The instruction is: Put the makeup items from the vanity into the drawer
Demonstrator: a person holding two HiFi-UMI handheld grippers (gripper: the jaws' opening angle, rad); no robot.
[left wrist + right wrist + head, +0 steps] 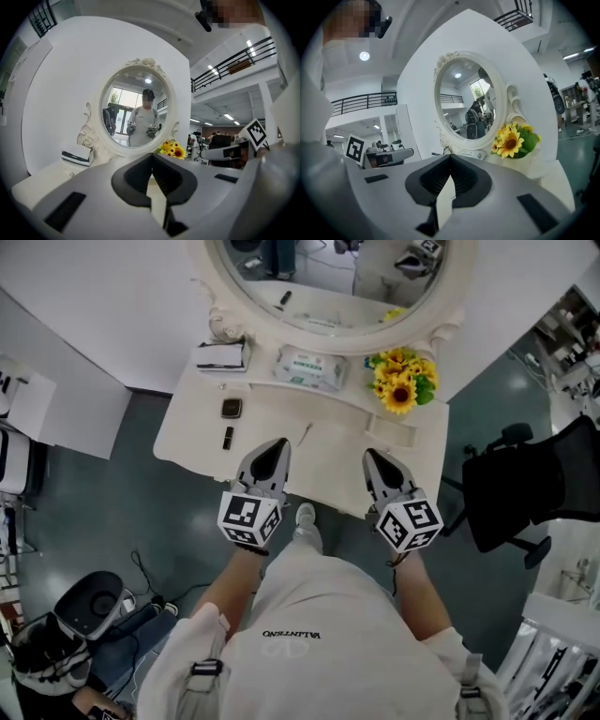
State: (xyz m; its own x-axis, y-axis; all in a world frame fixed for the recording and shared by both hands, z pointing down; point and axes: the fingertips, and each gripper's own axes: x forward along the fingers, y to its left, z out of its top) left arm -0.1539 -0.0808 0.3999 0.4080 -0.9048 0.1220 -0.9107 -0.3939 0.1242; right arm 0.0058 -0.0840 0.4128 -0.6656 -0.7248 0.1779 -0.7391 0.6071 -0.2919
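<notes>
Vanity (pixel 323 474) front edge near office chair (pixel 525 488)

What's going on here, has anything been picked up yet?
A person stands at the white vanity with the left gripper and right gripper over its front edge, both shut and empty. A small dark case and a dark stick lie untouched on the vanity's left side. No open drawer shows.

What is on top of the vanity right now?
On the vanity: a dark square case, a small dark stick, a wipes pack, sunflowers and a box. The left gripper and right gripper hide part of the front edge.
</notes>
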